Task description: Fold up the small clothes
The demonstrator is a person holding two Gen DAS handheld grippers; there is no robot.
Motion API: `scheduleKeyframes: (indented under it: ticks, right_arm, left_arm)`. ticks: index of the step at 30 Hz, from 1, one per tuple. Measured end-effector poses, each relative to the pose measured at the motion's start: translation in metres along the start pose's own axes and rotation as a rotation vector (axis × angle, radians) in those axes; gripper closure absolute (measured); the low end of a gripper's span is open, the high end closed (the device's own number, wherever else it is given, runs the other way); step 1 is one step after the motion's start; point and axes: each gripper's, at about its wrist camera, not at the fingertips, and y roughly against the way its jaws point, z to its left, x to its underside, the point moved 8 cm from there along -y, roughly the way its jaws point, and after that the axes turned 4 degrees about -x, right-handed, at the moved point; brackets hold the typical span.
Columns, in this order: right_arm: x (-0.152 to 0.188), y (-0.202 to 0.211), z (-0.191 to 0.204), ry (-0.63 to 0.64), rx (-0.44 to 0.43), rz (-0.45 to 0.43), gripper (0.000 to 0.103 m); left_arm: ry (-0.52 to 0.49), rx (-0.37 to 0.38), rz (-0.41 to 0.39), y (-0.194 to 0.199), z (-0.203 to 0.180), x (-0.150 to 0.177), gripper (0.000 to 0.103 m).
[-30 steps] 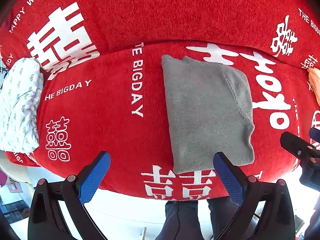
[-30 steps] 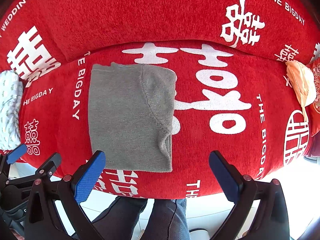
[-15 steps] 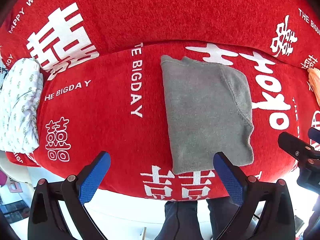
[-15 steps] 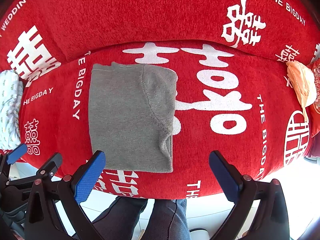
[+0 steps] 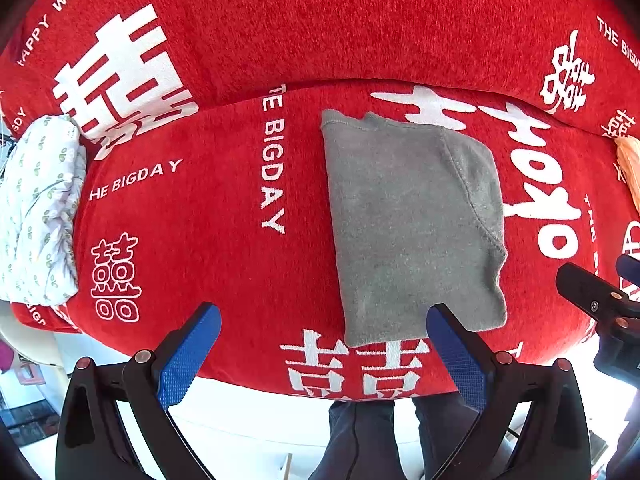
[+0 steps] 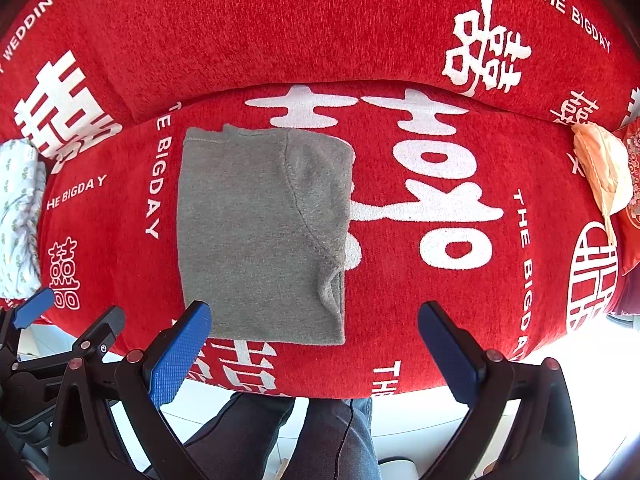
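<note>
A grey garment [image 5: 408, 220] lies folded into a tall rectangle on the red sofa seat, its near edge by the front edge; it also shows in the right wrist view [image 6: 260, 232]. My left gripper [image 5: 322, 344] is open and empty, held just before the seat's front edge, left of the garment's near edge. My right gripper [image 6: 314, 344] is open and empty, held before the front edge at the garment's near right corner. Each gripper shows at the edge of the other's view.
The red sofa cover [image 5: 200, 220] has white lettering. A white patterned cloth [image 5: 36, 212] lies at the seat's left end. An orange cloth [image 6: 604, 172] lies at the right end. The person's legs [image 6: 320, 432] stand below the front edge.
</note>
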Motion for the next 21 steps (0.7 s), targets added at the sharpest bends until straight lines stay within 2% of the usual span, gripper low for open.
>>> scheduleKeyframes:
  ticks: [21]
  right_arm:
    - [-0.0011, -0.0001, 0.0004, 0.004, 0.002, 0.000, 0.000]
  left_arm:
    - [-0.001, -0.001, -0.004, 0.0028, 0.0005, -0.0005, 0.000]
